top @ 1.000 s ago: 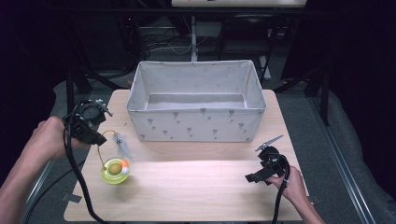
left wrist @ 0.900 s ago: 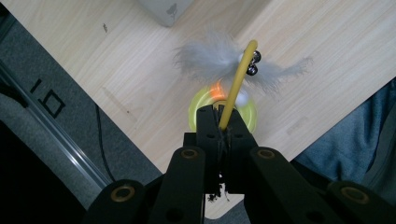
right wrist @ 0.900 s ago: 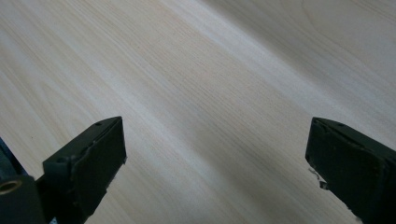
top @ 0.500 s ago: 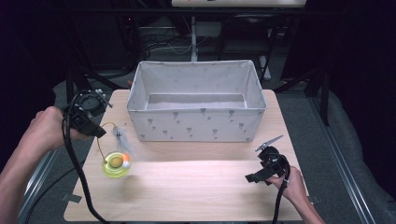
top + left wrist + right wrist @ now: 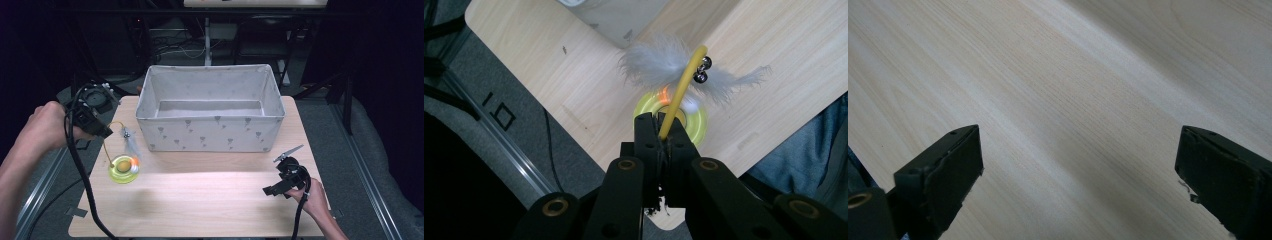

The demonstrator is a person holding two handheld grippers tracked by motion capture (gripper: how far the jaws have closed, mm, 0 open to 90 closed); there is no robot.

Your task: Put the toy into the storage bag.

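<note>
Between the tightly closed jaws of the left gripper (image 5: 659, 131) sits a yellow wire (image 5: 679, 95) carrying feathers (image 5: 651, 62), bells (image 5: 703, 69) and a disc (image 5: 123, 169); the right gripper (image 5: 1078, 165) gapes wide, empty, over the table (image 5: 1073, 75).

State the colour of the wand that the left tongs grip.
Yellow; the wand shows best in the left gripper view.

a grey fabric bin (image 5: 210, 120) stands on the wooden table (image 5: 200, 200).

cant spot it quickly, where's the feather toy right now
In the high view the feather toy is at the table's left, beside the fabric bin, its yellow wire pinched by the left gripper.
</note>
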